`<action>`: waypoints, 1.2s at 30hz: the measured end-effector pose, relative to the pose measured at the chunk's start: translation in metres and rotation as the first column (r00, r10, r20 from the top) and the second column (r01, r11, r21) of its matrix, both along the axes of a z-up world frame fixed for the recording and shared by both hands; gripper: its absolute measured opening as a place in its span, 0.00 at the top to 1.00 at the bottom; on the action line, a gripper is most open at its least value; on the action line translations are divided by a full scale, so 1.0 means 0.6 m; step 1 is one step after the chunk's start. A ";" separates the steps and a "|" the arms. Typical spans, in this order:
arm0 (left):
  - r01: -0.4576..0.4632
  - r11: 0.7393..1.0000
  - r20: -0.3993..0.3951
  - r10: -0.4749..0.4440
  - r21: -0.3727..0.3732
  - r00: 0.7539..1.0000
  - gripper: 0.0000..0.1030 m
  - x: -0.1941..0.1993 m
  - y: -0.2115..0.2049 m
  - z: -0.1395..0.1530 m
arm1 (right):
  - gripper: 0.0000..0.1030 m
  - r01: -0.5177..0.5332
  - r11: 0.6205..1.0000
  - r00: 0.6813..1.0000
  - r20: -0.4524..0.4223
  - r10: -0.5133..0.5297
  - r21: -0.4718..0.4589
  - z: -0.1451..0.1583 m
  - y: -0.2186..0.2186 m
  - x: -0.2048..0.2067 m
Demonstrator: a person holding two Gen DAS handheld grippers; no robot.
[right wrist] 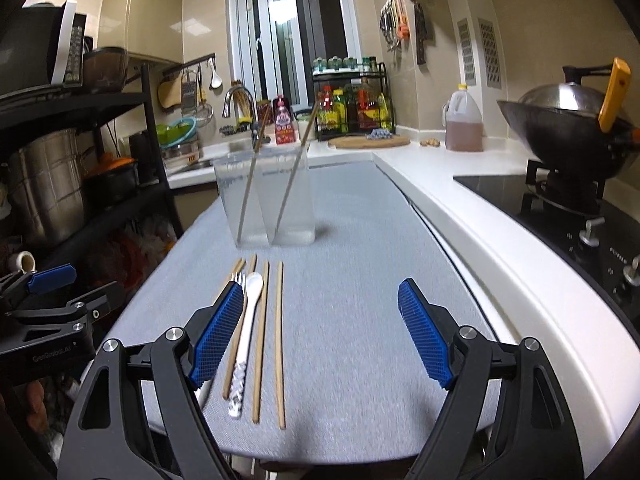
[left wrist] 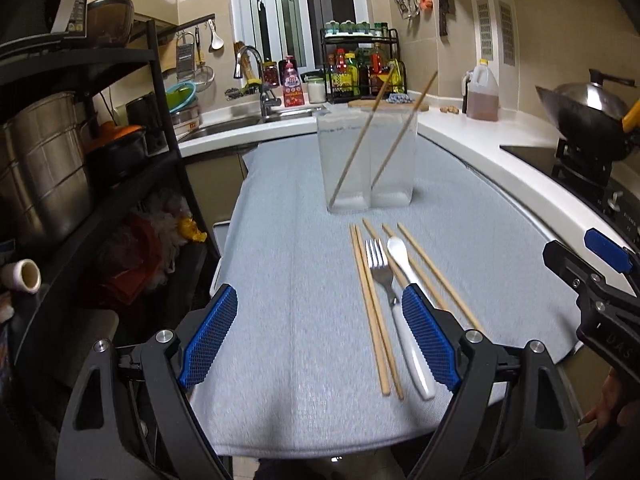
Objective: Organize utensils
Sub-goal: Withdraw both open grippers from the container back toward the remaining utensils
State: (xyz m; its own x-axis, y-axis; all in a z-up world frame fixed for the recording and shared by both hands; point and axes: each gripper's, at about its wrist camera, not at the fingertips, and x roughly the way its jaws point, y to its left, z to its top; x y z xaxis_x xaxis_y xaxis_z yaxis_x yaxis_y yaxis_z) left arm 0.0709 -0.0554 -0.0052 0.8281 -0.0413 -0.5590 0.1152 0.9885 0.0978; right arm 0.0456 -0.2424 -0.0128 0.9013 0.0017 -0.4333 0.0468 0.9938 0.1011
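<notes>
In the right wrist view, the left finger (right wrist: 218, 330) of the right hand-held gripper (right wrist: 320, 330) hides most of the fork (right wrist: 239, 279), leaving only its tines visible at about 10 o'clock from the frame centre. In the left wrist view, the spoon (left wrist: 400, 258) handle vanishes behind the right finger (left wrist: 430, 338) of the left hand-held gripper (left wrist: 320, 336), and the right hand-held gripper (left wrist: 600, 280) is cut off at 3 o'clock. The bottle labels on the spice rack (left wrist: 362, 66) at 12 o'clock are too small to read.
</notes>
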 end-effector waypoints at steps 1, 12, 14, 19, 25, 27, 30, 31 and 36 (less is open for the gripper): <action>-0.001 1.000 -0.007 0.001 0.003 1.000 0.20 -0.005 0.001 -0.012 | 0.24 -0.006 1.000 1.000 -0.011 0.006 -0.002 -0.010 0.001 -0.001; 0.016 1.000 -0.059 -0.017 -0.020 0.998 0.20 -0.010 0.000 -0.088 | 0.40 -0.077 0.997 0.993 -0.086 0.075 -0.019 -0.086 0.013 0.000; 0.024 1.000 -0.064 -0.024 -0.013 0.998 0.20 -0.008 -0.002 -0.101 | 0.44 -0.075 0.997 0.992 -0.104 0.073 -0.015 -0.097 0.011 0.004; 0.034 0.999 -0.083 -0.036 -0.019 0.996 0.20 -0.005 0.000 -0.122 | 0.46 -0.094 0.996 0.987 -0.130 0.094 0.004 -0.117 0.014 0.012; 0.047 0.999 -0.086 -0.049 -0.024 0.995 0.21 0.000 0.000 -0.135 | 0.48 -0.126 0.992 0.983 -0.136 0.121 -0.030 -0.131 0.031 0.021; 0.053 0.998 -0.087 -0.055 -0.031 0.995 0.20 0.001 0.003 -0.137 | 0.50 -0.128 0.991 0.982 -0.143 0.122 -0.036 -0.137 0.032 0.025; 0.056 0.998 -0.083 -0.059 -0.040 0.995 0.20 0.002 0.005 -0.139 | 0.50 -0.123 0.992 0.982 -0.151 0.116 -0.036 -0.145 0.029 0.029; 0.054 0.998 -0.087 -0.057 -0.035 0.995 0.21 0.004 0.006 -0.142 | 0.50 -0.123 0.991 0.983 -0.142 0.115 -0.045 -0.146 0.031 0.029; 0.051 0.997 -0.081 -0.055 -0.056 0.995 0.21 0.009 0.009 -0.145 | 0.50 -0.135 0.988 0.985 -0.115 0.126 -0.071 -0.154 0.034 0.025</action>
State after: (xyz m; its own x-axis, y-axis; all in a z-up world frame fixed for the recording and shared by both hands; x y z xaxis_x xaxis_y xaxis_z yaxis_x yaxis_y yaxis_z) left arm 0.0766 -0.0497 -0.0925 0.7754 -0.1155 -0.6208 0.1729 0.9844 0.0329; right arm 0.0607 -0.2220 -0.1049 0.8423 0.0782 -0.5333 -0.0773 0.9967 0.0240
